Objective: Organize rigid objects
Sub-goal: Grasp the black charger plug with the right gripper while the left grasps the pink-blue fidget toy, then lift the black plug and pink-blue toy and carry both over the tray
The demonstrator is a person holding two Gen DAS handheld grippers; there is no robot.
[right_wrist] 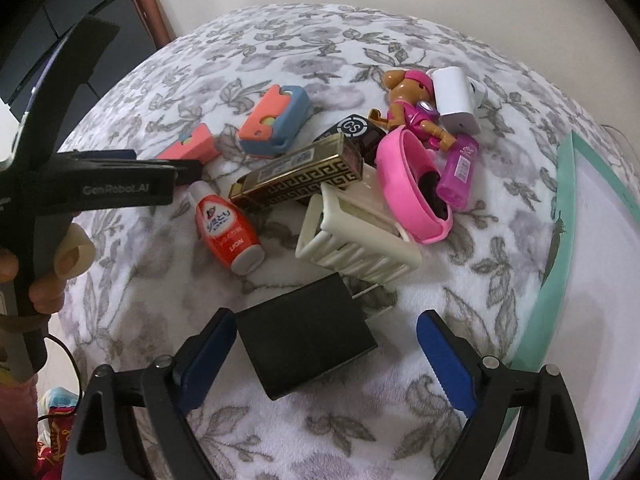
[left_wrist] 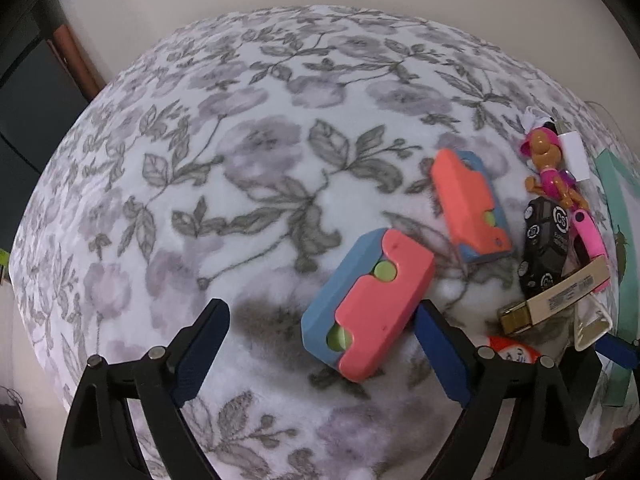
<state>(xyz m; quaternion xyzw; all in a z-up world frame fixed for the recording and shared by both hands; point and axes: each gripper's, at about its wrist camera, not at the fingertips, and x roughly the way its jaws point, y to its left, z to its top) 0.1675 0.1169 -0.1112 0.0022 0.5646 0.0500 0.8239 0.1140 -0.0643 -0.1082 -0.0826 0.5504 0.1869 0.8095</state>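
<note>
Sorting under way on the floral blanket [left_wrist: 256, 184]: left gripper [left_wrist: 322, 350] released over the near coral-and-blue block [left_wrist: 366, 304], right gripper [right_wrist: 326, 354] released astride the black charger [right_wrist: 306, 344] beside the clutter; next, I judge, each must clench its piece.

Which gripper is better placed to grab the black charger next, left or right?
Right. The right gripper is open with the black charger lying between its fingers. The left gripper is open over by the coral-and-blue blocks, across the pile from the charger.
</note>
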